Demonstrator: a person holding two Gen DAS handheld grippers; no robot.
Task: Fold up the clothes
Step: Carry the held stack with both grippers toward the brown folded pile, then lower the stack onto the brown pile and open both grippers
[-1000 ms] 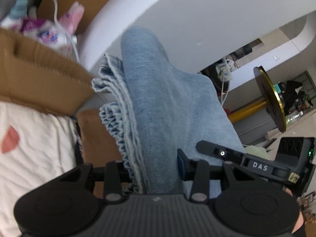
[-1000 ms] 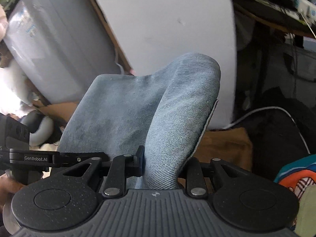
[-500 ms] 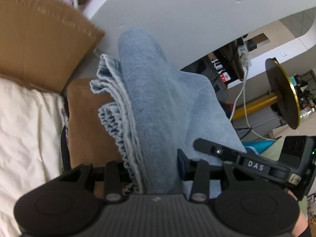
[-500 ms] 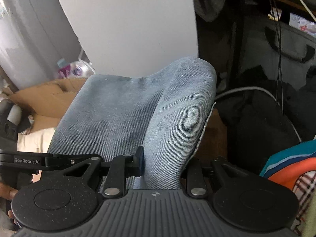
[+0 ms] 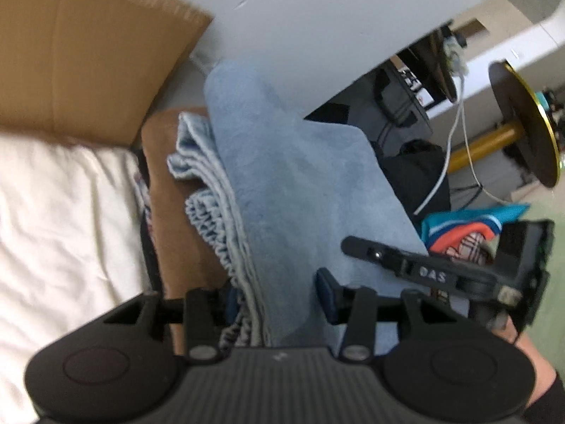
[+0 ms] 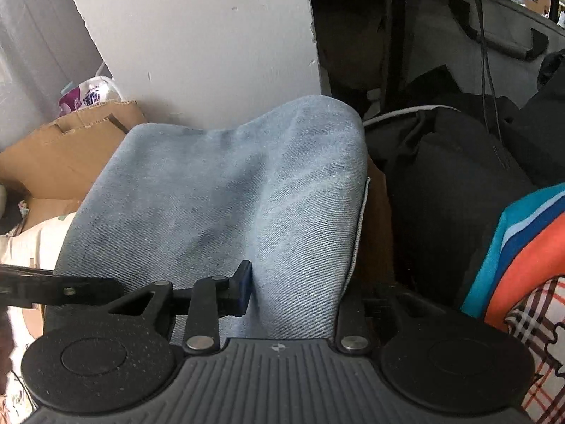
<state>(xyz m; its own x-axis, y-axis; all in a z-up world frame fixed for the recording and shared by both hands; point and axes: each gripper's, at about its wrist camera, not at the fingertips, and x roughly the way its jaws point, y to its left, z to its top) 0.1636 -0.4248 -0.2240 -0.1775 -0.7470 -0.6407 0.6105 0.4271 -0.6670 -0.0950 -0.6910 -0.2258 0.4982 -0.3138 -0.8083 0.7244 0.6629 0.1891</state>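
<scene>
Left gripper (image 5: 279, 295): clenched on the folded denim garment (image 5: 300, 190), frame centre.
Right gripper (image 6: 295, 288): clenched on the same denim.
Change: backdrop slid since a second ago; cardboard box (image 5: 81, 53) fills upper left, striped clothing (image 6: 522, 247) lower right.
Meaning: folded bundle likely being carried toward the pile.

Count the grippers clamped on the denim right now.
2. The left gripper pinches the folded denim at its layered, frayed edge; the right gripper pinches a thick fold at the opposite side.
</scene>
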